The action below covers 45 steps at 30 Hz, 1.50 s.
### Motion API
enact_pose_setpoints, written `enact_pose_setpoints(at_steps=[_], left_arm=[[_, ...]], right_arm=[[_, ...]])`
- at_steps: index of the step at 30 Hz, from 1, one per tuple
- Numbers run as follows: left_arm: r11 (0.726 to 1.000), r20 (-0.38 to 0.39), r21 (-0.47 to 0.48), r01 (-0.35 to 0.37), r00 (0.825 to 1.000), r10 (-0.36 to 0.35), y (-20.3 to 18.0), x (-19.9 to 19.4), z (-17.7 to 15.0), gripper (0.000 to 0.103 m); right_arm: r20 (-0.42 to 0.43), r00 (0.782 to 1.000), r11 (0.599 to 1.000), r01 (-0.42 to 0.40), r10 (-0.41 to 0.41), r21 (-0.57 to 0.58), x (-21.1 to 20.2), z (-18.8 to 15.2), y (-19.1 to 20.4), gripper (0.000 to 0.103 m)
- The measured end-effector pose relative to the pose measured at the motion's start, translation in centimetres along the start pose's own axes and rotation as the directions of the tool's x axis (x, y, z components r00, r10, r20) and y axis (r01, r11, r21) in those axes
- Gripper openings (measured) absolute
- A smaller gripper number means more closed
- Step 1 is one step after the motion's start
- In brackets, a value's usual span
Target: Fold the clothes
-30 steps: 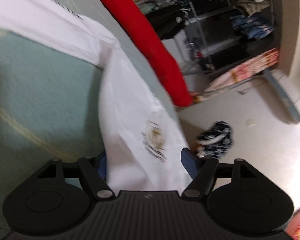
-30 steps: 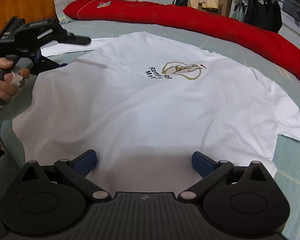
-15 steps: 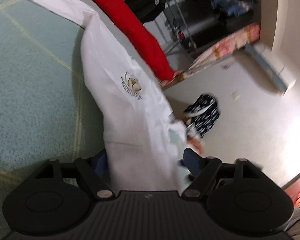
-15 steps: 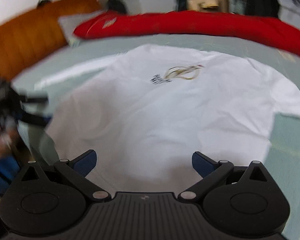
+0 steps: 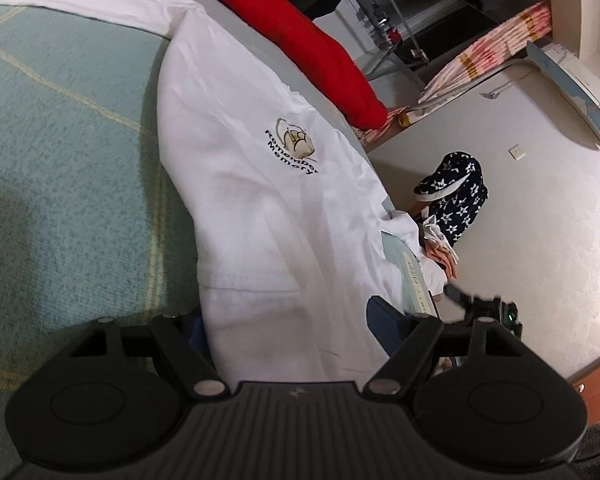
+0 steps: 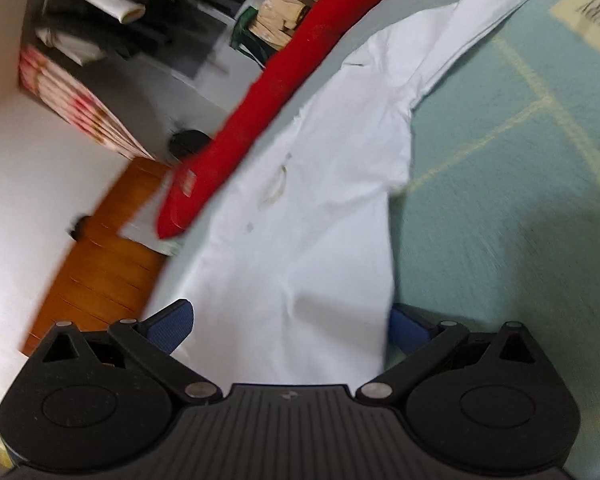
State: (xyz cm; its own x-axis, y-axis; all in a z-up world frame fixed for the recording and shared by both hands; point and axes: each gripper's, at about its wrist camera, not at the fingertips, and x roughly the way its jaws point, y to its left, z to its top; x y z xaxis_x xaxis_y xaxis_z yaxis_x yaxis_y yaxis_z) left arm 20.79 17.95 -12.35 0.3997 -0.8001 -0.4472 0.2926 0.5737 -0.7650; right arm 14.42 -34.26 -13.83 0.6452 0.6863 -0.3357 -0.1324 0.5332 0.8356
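Both claws, left claw (image 5: pixel 288 318) and right claw (image 6: pixel 290 322), stand open astride a white T-shirt (image 5: pixel 256 200) spread on the green bed (image 5: pixel 60 160).

A bedroom in a home is shown. A bed (image 5: pixel 68 128) covered with a pale green checked sheet fills much of both views, and a long red bolster (image 5: pixel 300 40) is laid along its far edge. A wooden headboard (image 6: pixel 100 264) is seen past the end of the bolster in the right wrist view. An open wardrobe (image 6: pixel 112 20) with folded clothes stacked on its shelves is set against the wall, and cardboard boxes (image 6: pixel 284 12) are kept beside it. A dark slipper with white stars (image 5: pixel 452 196) is left on the pale floor (image 5: pixel 540 220), near a striped ironing board (image 5: pixel 488 56).
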Motion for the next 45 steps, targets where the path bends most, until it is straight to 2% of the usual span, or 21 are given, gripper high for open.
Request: enact_pose_setpoints(at_steps=[4,8,10,14,16,17,19,20,21,22,23,26,29,34,39,45], left_arm=[[1.0,0.001,-0.011,-0.008,1.0,0.008,0.0,0.0,0.1,0.077],[1.0,0.001,-0.018,-0.012,1.0,0.012,0.1,0.0,0.1,0.077],[1.0,-0.002,-0.021,-0.015,1.0,0.015,0.1,0.0,0.3,0.077],[0.999,-0.007,-0.023,-0.029,1.0,0.029,-0.1,0.1,0.4,0.077],[0.999,-0.002,-0.023,-0.033,0.999,0.033,-0.2,0.1,0.3,0.077],[0.999,0.0,-0.024,-0.034,0.999,0.034,-0.1,0.0,0.3,0.077],[0.999,0.004,-0.024,-0.035,0.999,0.035,0.0,-0.1,0.2,0.077],[0.999,0.004,-0.025,-0.036,0.999,0.036,0.0,-0.1,0.3,0.077],[0.999,0.002,-0.026,-0.038,0.999,0.038,0.0,-0.1,0.3,0.077],[0.999,0.002,-0.028,-0.039,0.999,0.039,-0.1,0.0,0.3,0.077],[0.999,0.001,-0.031,-0.042,0.999,0.042,-0.1,0.0,0.4,0.077],[0.998,0.004,-0.034,-0.045,0.999,0.046,-0.1,0.0,0.3,0.077],[0.998,0.008,-0.039,-0.05,0.999,0.051,-0.1,0.0,0.3,0.077],[0.997,0.006,-0.047,-0.063,0.998,0.063,-0.2,0.1,0.3,0.077],[0.996,0.003,-0.052,-0.068,0.998,0.068,-0.4,0.2,0.4,0.077],[0.994,-0.006,-0.024,-0.111,0.994,0.111,-1.3,-0.2,0.4,0.076]], right_arm=[[-0.007,0.999,0.998,-0.041,0.041,0.054,1.7,1.3,-0.5,0.103],[-0.064,0.991,0.993,-0.113,0.115,0.034,0.9,-0.7,-0.1,0.103],[-0.064,0.99,0.992,-0.125,0.124,-0.006,1.0,-1.3,-0.1,0.103],[-0.031,0.993,0.993,-0.114,0.115,0.035,3.0,0.3,-0.6,0.097],[-0.026,0.997,0.997,-0.073,0.074,0.036,3.7,0.6,-0.7,0.081],[-0.023,0.998,0.998,-0.055,0.056,0.029,3.8,0.5,-0.8,0.078],[-0.014,1.0,1.0,-0.022,0.022,0.015,3.7,0.0,-1.1,0.053],[0.001,1.0,0.999,-0.021,0.021,0.028,3.5,-0.2,-1.6,0.048],[0.024,0.999,0.998,-0.032,0.031,0.052,3.4,-0.4,-2.3,0.036],[0.042,0.999,0.997,-0.023,0.02,0.073,3.4,-0.6,-3.0,0.013],[0.049,0.999,0.998,-0.007,0.004,0.059,3.6,-0.7,-3.0,0.002],[0.059,0.998,0.999,0.032,-0.033,0.019,4.2,-1.1,-2.8,0.001],[0.029,0.999,0.996,0.014,-0.017,0.086,3.9,-0.5,-3.0,0.001],[-0.004,1.0,0.998,0.029,-0.029,0.047,2.3,0.1,-2.1,0.003],[0.031,0.997,0.998,0.065,-0.065,0.001,0.2,1.4,-0.7,0.003],[0.058,0.991,0.992,0.123,-0.122,-0.009,-0.9,3.1,-0.4,0.003]])
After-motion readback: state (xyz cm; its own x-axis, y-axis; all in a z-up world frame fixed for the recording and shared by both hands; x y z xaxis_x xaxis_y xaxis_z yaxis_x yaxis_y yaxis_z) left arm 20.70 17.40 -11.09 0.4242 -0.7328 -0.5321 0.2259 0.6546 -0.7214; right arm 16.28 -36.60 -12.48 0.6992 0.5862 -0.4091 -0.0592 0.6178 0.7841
